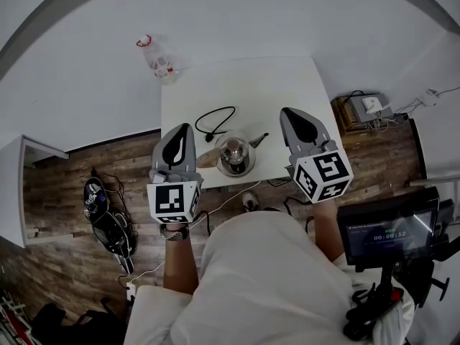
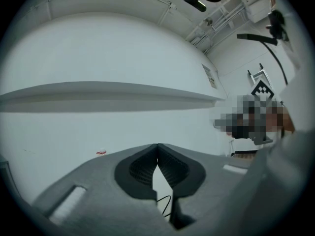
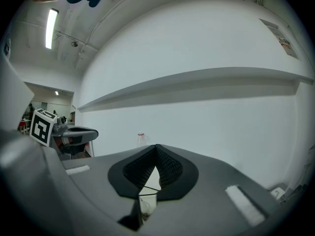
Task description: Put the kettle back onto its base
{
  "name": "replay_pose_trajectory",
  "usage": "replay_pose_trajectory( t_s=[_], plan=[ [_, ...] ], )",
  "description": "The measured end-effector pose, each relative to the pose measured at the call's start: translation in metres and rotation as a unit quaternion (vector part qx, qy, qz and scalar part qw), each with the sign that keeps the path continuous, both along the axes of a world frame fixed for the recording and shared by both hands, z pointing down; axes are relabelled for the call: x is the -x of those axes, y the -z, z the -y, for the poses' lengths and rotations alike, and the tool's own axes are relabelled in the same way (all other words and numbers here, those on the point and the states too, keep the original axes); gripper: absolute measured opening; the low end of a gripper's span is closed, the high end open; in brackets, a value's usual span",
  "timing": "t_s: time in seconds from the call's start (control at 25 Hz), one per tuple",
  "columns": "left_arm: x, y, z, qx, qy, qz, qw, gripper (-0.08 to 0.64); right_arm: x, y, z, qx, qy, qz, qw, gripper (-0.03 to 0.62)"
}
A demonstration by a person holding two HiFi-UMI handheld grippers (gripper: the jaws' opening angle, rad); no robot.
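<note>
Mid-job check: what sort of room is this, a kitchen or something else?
Probably a lab or recording room, not a kitchen: a small white square table stands against a white wall, a black monitor on a stand shows a timer, and black gear and cables lie on the wood-plank floor.

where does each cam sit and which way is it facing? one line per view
Head view: on the person's head, looking steeply down at the white table and kettle; shows torso, left gripper, right gripper.
Left gripper view: rides the left gripper, faces level along its shut jaws to a white wall; right gripper shows at right.
Right gripper view: rides the right gripper, shut jaws, same wall; left gripper at left.
Shared: all three show the red-capped bottle.
</note>
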State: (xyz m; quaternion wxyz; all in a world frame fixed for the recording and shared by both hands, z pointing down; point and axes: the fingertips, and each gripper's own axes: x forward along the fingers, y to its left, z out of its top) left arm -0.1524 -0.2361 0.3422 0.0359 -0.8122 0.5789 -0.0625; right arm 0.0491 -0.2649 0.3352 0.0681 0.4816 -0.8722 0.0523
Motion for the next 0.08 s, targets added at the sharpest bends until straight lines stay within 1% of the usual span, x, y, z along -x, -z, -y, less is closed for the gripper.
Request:
replay_pose_trajectory(
  t_s=[0.08],
  plan=[
    [0.0005,0.0,0.0009,0.002,0.0,0.0,1.0,0.006,0.0003,0.0,0.0007,0.001,0.0,0.0,1.0,0.003]
  ],
)
